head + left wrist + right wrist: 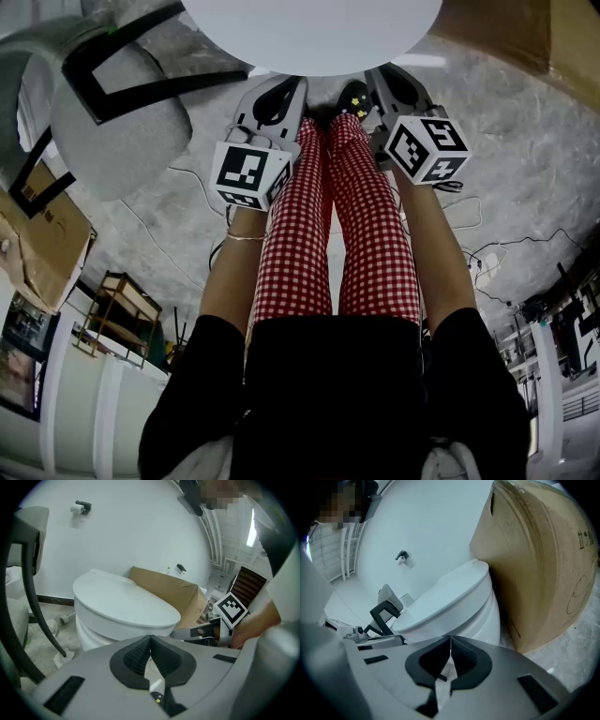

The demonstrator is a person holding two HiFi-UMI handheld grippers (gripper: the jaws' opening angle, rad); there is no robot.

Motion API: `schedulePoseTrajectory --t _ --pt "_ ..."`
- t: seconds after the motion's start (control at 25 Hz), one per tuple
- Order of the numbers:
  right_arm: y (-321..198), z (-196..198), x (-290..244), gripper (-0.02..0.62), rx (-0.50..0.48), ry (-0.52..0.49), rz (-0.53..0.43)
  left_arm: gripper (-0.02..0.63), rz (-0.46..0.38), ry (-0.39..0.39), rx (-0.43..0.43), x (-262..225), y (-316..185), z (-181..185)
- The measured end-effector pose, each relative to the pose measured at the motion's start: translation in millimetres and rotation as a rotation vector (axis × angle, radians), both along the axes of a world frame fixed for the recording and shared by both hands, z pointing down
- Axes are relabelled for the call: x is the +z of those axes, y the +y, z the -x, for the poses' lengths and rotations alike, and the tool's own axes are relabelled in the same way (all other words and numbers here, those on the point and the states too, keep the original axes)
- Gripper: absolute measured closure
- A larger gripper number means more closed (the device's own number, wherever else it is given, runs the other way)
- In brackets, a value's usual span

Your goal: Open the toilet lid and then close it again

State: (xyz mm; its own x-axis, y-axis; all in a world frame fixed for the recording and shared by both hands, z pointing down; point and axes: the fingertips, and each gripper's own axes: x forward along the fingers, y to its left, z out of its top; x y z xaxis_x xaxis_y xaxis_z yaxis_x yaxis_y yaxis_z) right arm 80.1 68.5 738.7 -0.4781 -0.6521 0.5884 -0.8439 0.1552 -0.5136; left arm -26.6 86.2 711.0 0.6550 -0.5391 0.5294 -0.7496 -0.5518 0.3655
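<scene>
Head view: toilet lid (314, 33) down and flat, straight ahead of left gripper (292, 86) and right gripper (380, 82); both tips just short of its front rim, about equally near.
Left gripper view: jaws together, nothing between them; lid's long axis runs away toward the wall.
Right gripper view: jaws together, empty; cardboard box (543, 559) just beside the toilet.

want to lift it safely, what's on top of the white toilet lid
Nothing: the visible top of the closed white oval toilet lid looks bare in every view. The bowl beneath is covered, so its inside cannot be seen.
</scene>
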Motion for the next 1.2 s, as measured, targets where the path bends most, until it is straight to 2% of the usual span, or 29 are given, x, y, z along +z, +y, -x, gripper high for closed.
schedulePoseTrajectory --t 0.36,0.6,0.88,1.2 --pt "1 -2 7 0.575 -0.011 0.0 0.021 0.603 0.026 -0.017 -0.002 10 1 0" --pt "2 -4 8 0.575 -0.011 -0.01 0.033 0.603 0.04 0.002 -0.017 16 1 -1" --pt "3 -3 10 0.574 0.001 -0.016 0.036 0.603 0.053 -0.018 0.001 22 2 1" --pt "3 -3 8 0.574 0.007 -0.018 0.031 0.603 0.062 -0.003 0.009 27 2 -1"
